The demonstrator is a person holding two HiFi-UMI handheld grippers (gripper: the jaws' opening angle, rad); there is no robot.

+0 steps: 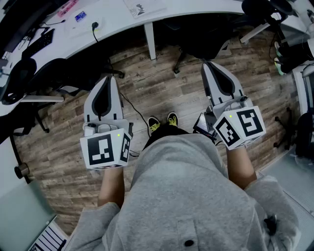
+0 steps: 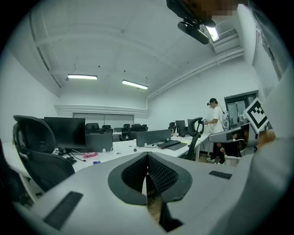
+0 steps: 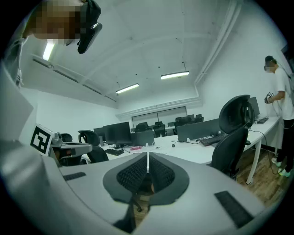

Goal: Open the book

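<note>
— How do the 2 grippers stand?
— My left gripper (image 1: 109, 79), left of frame, has its jaws pressed together on nothing, above the wood floor (image 1: 162, 93). My right gripper (image 1: 212, 66), at right, is likewise closed and empty.
— The book?
— I cannot tell where it is.

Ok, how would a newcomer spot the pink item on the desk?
Start at the long curved white desk ahead of the person. Toward its left end lies the small pink item. Beside it is a smaller blue item; nothing else there is pink.
</note>
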